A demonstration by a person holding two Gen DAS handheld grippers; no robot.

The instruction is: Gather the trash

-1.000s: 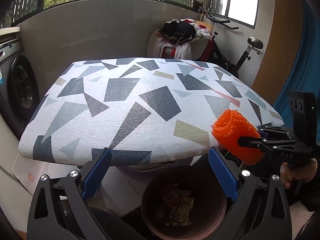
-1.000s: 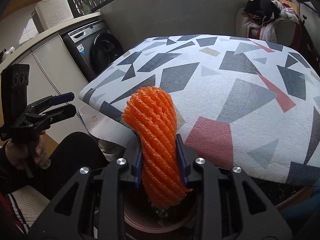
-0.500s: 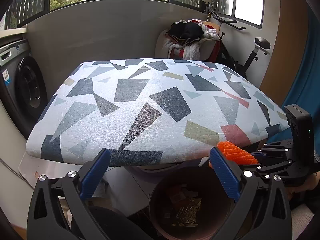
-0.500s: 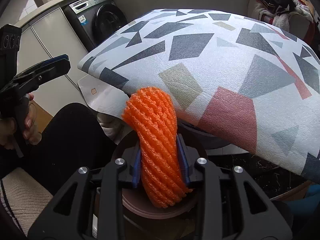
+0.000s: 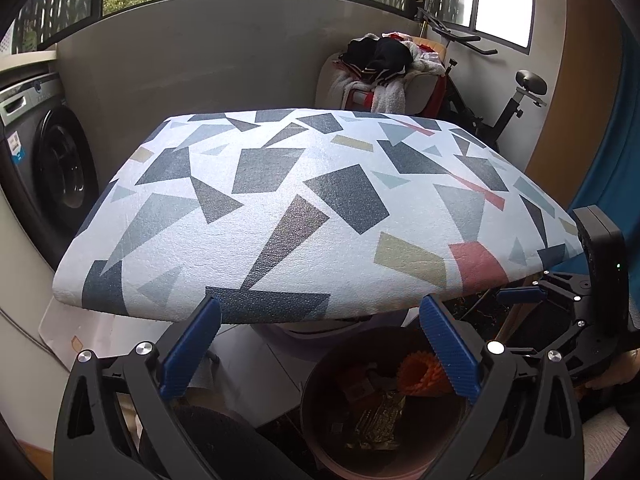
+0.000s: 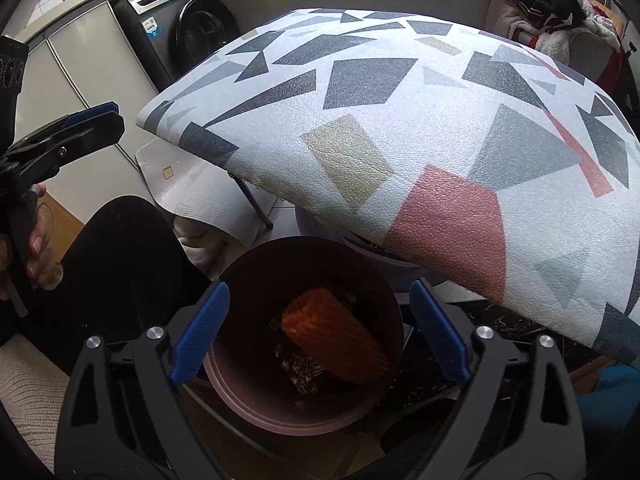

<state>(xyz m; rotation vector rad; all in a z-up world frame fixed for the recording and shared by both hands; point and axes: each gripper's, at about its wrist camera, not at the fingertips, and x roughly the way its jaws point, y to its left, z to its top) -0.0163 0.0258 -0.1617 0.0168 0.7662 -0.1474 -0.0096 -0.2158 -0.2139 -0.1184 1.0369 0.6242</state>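
- Released now, the orange foam net (image 6: 334,336) that was pinched in the right gripper (image 6: 320,334) half a second ago lies loose inside the bin (image 6: 244,400), and that gripper's blue fingers (image 6: 200,332) have sprung wide apart with nothing between them.
- From the left wrist view the same net (image 5: 418,374) shows as an orange roll against the right inner side of the bin (image 5: 320,440), partly hidden behind one blue finger.
- Under the net sit crumpled wrappers (image 6: 302,368), a shiny gold one among them (image 5: 376,426).
- Left gripper (image 5: 320,348) hovers over the near side of the bin, its fingers (image 5: 192,348) spread wide and holding nothing.
- Seen from the right wrist view, the left gripper (image 6: 80,128) is held off to the side by a hand (image 6: 40,248), well apart from the bin.
- Above and behind the bin is the counter (image 5: 300,208), covered in a white cloth printed with grey, navy, tan and red shapes; the bin stands partly under its near edge.
- Beyond that: a washing machine (image 5: 52,168) on the left, a chair heaped with clothes (image 5: 384,64) at the back, and an exercise bike (image 5: 512,96) by the window.
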